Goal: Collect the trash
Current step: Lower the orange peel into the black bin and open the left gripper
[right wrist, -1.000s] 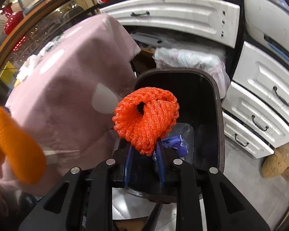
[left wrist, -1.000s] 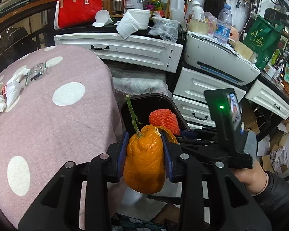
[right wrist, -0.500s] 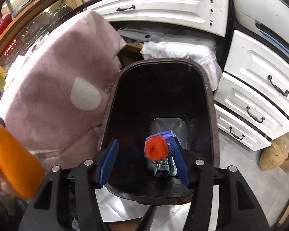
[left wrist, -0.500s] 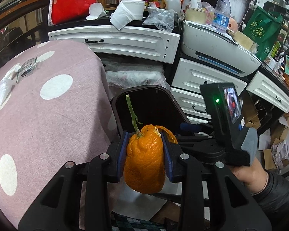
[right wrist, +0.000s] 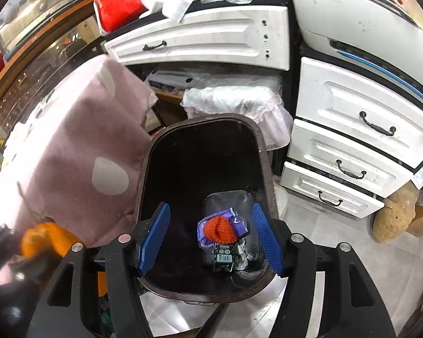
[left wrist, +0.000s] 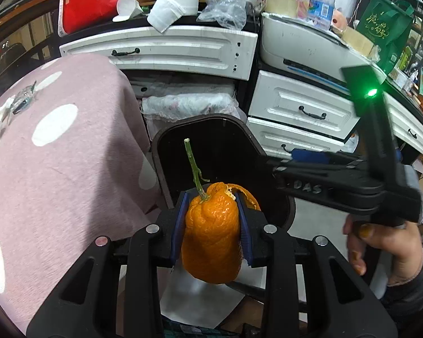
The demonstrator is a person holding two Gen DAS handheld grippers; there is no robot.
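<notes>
My left gripper [left wrist: 211,222] is shut on an orange peel [left wrist: 211,239] with a green stem, held just in front of the dark trash bin [left wrist: 166,146]. My right gripper [right wrist: 211,236] is open and empty above the bin [right wrist: 265,157]. At the bin's bottom lie an orange foam net [right wrist: 220,228], a purple wrapper [right wrist: 239,221] and a small green carton [right wrist: 224,256]. The peel shows blurred at the left of the right wrist view [right wrist: 42,239]. The right gripper body crosses the left wrist view [left wrist: 338,180].
A pink polka-dot tablecloth [left wrist: 56,169] covers the table left of the bin, with wrappers [left wrist: 22,101] at its far left. White drawers [left wrist: 301,112] and a cluttered counter [left wrist: 183,5] stand behind. A printer [left wrist: 310,45] sits at the right.
My right gripper opened and dropped the orange foam net into the bin. My left gripper, still holding the peel, moved closer to the bin.
</notes>
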